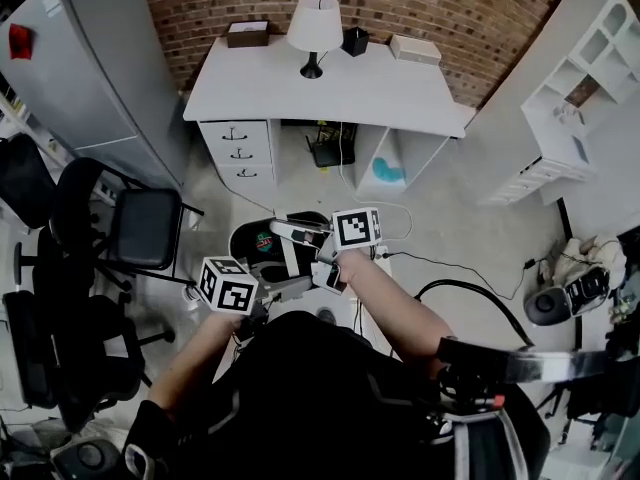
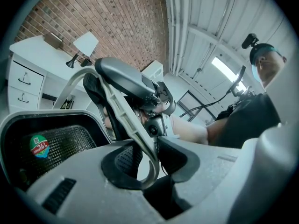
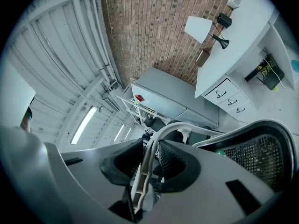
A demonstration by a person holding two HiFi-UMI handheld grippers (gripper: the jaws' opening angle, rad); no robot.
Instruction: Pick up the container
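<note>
The main risk is the thin pale handle (image 2: 122, 113) sliding out through the pads. It is a narrow, smooth strip, each gripper pinches it edge-on rather than wrapping it, and any slack in the squeeze could let the black mesh container (image 1: 262, 244) sag or drop. A second risk is an uneven raise: if one side climbs faster, the handle would twist in the pads and the container would tip or swing. The grippers also sit near each other, so a swing could knock them together. The left gripper (image 2: 152, 161) has its jaws closed on the handle strip, which arches away toward the other gripper. The right gripper (image 3: 152, 164) is likewise clamped on the strip, with the mesh wall just beside it. The container hangs between the two in front of the person, low over the floor (image 1: 450, 230). From the head view it is hard to say whether its base is already off the ground. Both forearms reach forward and down from the body, and the grippers are held roughly level and turned inward to face each other across the handle.
</note>
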